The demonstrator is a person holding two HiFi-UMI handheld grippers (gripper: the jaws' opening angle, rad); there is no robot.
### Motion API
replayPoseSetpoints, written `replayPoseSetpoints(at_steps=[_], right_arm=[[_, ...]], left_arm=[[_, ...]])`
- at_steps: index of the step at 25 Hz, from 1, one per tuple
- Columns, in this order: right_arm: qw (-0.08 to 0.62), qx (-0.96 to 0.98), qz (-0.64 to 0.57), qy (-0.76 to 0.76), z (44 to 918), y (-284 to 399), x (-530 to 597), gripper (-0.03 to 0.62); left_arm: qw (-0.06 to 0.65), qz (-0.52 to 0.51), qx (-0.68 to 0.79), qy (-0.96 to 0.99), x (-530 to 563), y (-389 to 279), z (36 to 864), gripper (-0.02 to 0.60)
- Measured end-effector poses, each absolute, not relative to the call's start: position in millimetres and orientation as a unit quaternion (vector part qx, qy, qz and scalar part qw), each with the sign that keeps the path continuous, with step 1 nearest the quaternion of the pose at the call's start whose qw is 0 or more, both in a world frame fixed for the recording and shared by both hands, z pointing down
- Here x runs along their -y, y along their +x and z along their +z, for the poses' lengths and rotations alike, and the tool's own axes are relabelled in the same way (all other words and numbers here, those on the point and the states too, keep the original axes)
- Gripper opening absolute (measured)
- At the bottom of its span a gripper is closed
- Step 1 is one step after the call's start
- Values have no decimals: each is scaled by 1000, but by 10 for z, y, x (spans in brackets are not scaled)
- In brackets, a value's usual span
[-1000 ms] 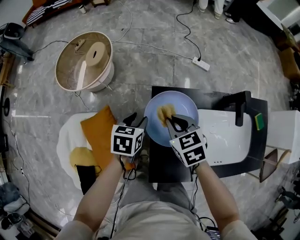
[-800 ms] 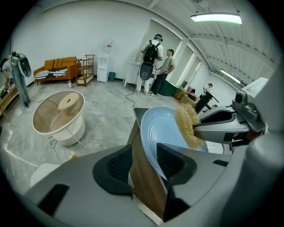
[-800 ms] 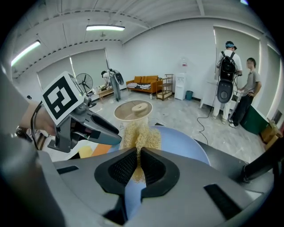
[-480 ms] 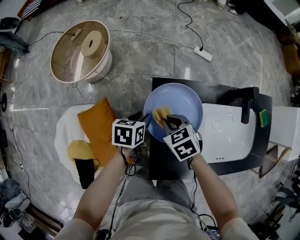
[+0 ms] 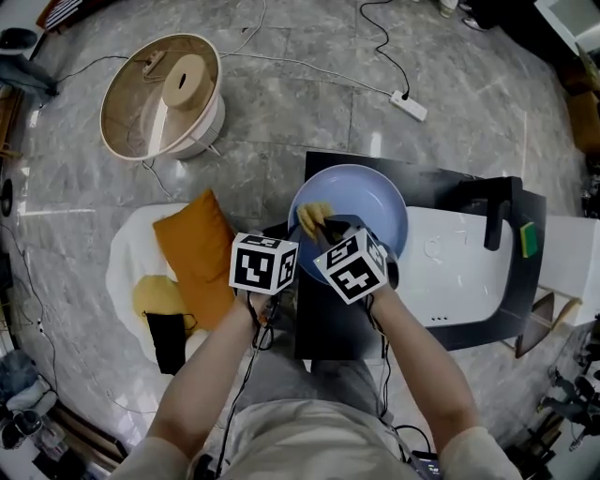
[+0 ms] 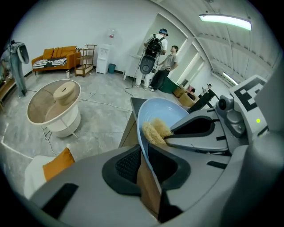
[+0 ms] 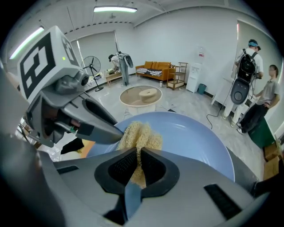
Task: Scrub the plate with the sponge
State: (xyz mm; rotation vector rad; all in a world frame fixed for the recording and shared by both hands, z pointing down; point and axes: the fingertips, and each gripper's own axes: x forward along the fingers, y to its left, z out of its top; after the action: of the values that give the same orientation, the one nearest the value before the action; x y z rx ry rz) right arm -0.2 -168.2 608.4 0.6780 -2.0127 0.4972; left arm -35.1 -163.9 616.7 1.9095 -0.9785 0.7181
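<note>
As L gripper [image 6: 143, 151] just clamped onto blue plate [image 6: 165, 111], R gripper [image 7: 138, 156] pinches fibrous sponge [image 7: 140, 134].

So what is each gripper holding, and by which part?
Left gripper: fingers just closed on the near rim of the plate. Right gripper: the sponge, pinched at its near end, the rest over the plate.

Bright, even indoor light from ceiling strip lamps [image 7: 111, 9], pale glare patches on the polished marble floor [image 5: 374, 145], soft faint shadows, strong fisheye curvature, dark vignetted corners, nearest foreground slightly soft.
</note>
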Motion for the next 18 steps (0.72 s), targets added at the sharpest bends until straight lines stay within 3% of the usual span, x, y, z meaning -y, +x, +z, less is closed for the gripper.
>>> replayPoseSetpoints(at_steps=[7, 12, 18], right_arm=[[439, 814, 231, 304, 6130, 31, 2114, 52], [432, 788, 240, 367, 6139, 553, 2408, 52], [517, 751, 170, 374, 6049, 1037, 2233, 49]], left_arm=[[416, 291, 396, 765, 1668, -364, 6182, 63], [402, 298, 404, 766, 1722, -399, 6177, 60], [432, 283, 425, 744, 1810, -448, 6168, 34]])
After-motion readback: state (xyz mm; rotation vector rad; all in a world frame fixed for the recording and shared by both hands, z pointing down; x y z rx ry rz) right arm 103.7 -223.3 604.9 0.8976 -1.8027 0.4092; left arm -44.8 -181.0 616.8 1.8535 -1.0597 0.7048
